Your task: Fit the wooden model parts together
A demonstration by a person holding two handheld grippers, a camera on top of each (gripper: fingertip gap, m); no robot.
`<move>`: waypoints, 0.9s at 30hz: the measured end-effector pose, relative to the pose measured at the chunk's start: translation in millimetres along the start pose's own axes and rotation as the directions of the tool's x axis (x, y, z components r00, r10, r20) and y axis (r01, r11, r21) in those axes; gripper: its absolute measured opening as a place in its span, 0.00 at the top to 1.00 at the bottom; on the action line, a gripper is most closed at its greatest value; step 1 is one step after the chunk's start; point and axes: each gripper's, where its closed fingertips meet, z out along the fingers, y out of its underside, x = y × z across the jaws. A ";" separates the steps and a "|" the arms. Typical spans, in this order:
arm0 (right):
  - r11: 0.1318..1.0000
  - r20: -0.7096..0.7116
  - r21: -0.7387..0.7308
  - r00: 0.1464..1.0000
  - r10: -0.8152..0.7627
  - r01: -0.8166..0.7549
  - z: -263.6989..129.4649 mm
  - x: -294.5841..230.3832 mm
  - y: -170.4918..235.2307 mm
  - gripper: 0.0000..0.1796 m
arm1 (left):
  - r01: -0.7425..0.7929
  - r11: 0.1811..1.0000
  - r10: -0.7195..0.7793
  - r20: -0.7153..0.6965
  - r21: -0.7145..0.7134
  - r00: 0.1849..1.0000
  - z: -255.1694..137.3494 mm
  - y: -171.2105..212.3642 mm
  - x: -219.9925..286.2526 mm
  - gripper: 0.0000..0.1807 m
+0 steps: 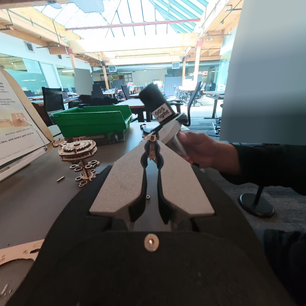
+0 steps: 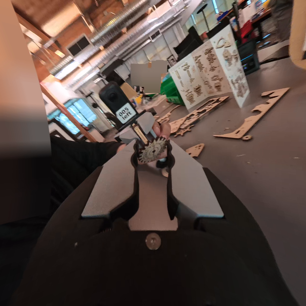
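My left gripper (image 1: 152, 149) is shut on a thin slotted wooden strip (image 1: 152, 154), held up off the table. In the right wrist view this strip (image 2: 142, 135) pokes out of the left gripper (image 2: 136, 128) towards me. My right gripper (image 2: 152, 149) is shut on a toothed wooden gear (image 2: 153, 151), gripped by its rim. The strip's tip touches or nearly touches the gear's upper left edge. In the left wrist view the right gripper (image 1: 153, 136) faces mine tip to tip, with the gear (image 1: 149, 137) seen edge-on. A hand (image 1: 203, 149) holds the right gripper.
A part-built wooden gear model (image 1: 77, 154) stands on the dark table (image 1: 33, 198) to the left, near a green bin (image 1: 92, 119) and an instruction booklet on a stand (image 1: 16, 129). Punched wooden sheets (image 2: 258, 119) and standing instruction pages (image 2: 212, 72) lie beyond the right gripper. My left and right fingertips are right by each other.
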 end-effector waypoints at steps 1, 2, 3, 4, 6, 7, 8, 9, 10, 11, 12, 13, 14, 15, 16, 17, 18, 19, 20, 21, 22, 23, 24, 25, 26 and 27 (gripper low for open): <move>0.999 -0.040 -0.015 0.998 -0.039 0.039 -2.2 2.5 -1.3 0.83 | 0.008 1.000 -0.008 0.003 -0.017 1.000 0.4 3.0 -1.3 0.98; 0.996 -0.073 -0.027 0.994 -0.081 0.079 -5.3 3.9 -4.0 0.83 | 0.025 0.999 -0.025 -0.001 -0.031 1.000 0.6 4.9 -2.0 0.97; 0.992 -0.107 -0.037 0.986 -0.127 0.124 -9.1 5.1 -7.7 0.83 | 0.048 0.998 -0.049 -0.016 -0.049 0.999 0.3 6.6 -1.5 0.90; 0.983 -0.139 -0.056 0.974 -0.179 0.173 -13.4 5.9 -11.2 0.83 | 0.083 0.993 -0.085 -0.018 -0.081 0.996 -0.6 9.8 -3.2 0.85; 0.950 -0.187 -0.130 0.934 -0.304 0.283 -21.8 5.3 -14.6 0.83 | 0.145 0.980 -0.149 -0.021 -0.136 0.989 -4.6 15.9 -7.6 0.78; 0.921 -0.206 -0.191 0.904 -0.376 0.339 -25.5 5.0 -13.6 0.83 | 0.176 0.972 -0.184 -0.035 -0.154 0.982 -7.2 17.3 -8.7 0.75; 0.879 -0.223 -0.268 0.862 -0.455 0.395 -28.9 5.8 -11.1 0.83 | 0.217 0.961 -0.230 -0.054 -0.173 0.972 -9.8 18.2 -9.3 0.76; 0.821 -0.236 -0.355 0.807 -0.541 0.447 -31.6 7.7 -7.5 0.83 | 0.262 0.945 -0.284 -0.094 -0.195 0.954 -11.7 18.4 -6.6 0.79; 0.750 -0.239 -0.449 0.743 -0.625 0.486 -33.8 10.4 -3.1 0.83 | 0.311 0.926 -0.344 -0.137 -0.216 0.929 -12.5 18.6 -3.1 0.79; 0.669 -0.227 -0.536 0.675 -0.702 0.516 -34.9 12.4 1.1 0.83 | 0.368 0.898 -0.411 -0.158 -0.242 0.898 -11.9 20.0 -1.9 0.78; 0.587 -0.208 -0.605 0.604 -0.769 0.539 -34.7 13.9 3.5 0.83 | 0.418 0.868 -0.471 -0.180 -0.269 0.863 -10.8 21.7 0.2 0.78; 0.512 -0.185 -0.657 0.540 -0.821 0.554 -33.6 14.6 5.0 0.83 | 0.461 0.839 -0.526 -0.216 -0.290 0.822 -9.4 21.4 4.9 0.79; 0.453 -0.157 -0.689 0.493 -0.856 0.566 -31.0 13.8 6.3 0.83 | 0.501 0.809 -0.575 -0.244 -0.307 0.781 -7.3 20.5 9.1 0.80; 0.414 -0.125 -0.704 0.472 -0.872 0.577 -27.2 11.3 9.0 0.83 | 0.523 0.790 -0.605 -0.265 -0.322 0.751 -5.2 20.5 12.4 0.81; 0.390 -0.089 -0.711 0.475 -0.876 0.585 -23.5 8.0 13.7 0.83 | 0.527 0.780 -0.617 -0.275 -0.338 0.737 -3.6 22.5 14.8 0.81; 0.373 -0.056 -0.715 0.483 -0.874 0.592 -20.4 4.9 18.8 0.83 | 0.523 0.777 -0.619 -0.269 -0.351 0.738 -2.0 25.7 14.9 0.82; 0.360 -0.039 -0.715 0.481 -0.876 0.599 -18.2 3.1 21.4 0.83 | 0.512 0.781 -0.610 -0.263 -0.356 0.748 -1.0 28.2 14.4 0.85; 0.351 -0.036 -0.714 0.468 -0.883 0.606 -16.6 2.4 21.6 0.83 | 0.493 0.789 -0.597 -0.265 -0.367 0.757 -1.2 30.8 15.6 0.89; 0.345 -0.034 -0.712 0.460 -0.887 0.611 -15.2 1.5 22.2 0.83 | 0.468 0.795 -0.584 -0.276 -0.386 0.764 -2.7 33.7 19.2 0.95; 0.346 -0.038 -0.710 0.458 -0.888 0.613 -13.9 0.7 22.4 0.83 | 0.445 0.798 -0.574 -0.288 -0.408 0.766 -3.9 37.1 24.0 0.98; 0.352 -0.043 -0.709 0.461 -0.886 0.611 -12.6 0.3 23.0 0.83 | 0.431 0.795 -0.571 -0.289 -0.427 0.768 -4.1 40.4 27.5 0.98; 0.357 -0.048 -0.710 0.465 -0.884 0.607 -11.8 0.5 24.1 0.83 | 0.423 0.795 -0.570 -0.294 -0.435 0.767 -3.5 41.9 30.3 0.98; 0.361 -0.055 -0.708 0.462 -0.885 0.606 -11.3 1.2 24.4 0.83 | 0.424 0.793 -0.573 -0.298 -0.438 0.764 -2.5 42.1 32.0 0.97; 0.368 -0.065 -0.705 0.461 -0.885 0.606 -10.7 2.0 24.7 0.83 | 0.429 0.789 -0.579 -0.300 -0.439 0.758 -1.6 41.7 33.0 0.95; 0.379 -0.071 -0.703 0.471 -0.880 0.602 -10.3 2.4 26.5 0.84 | 0.434 0.783 -0.588 -0.302 -0.446 0.750 -1.4 42.0 34.2 0.95; 0.387 -0.074 -0.702 0.478 -0.875 0.598 -10.4 2.7 28.6 0.83 | 0.431 0.779 -0.591 -0.303 -0.456 0.747 -1.8 43.8 35.3 0.94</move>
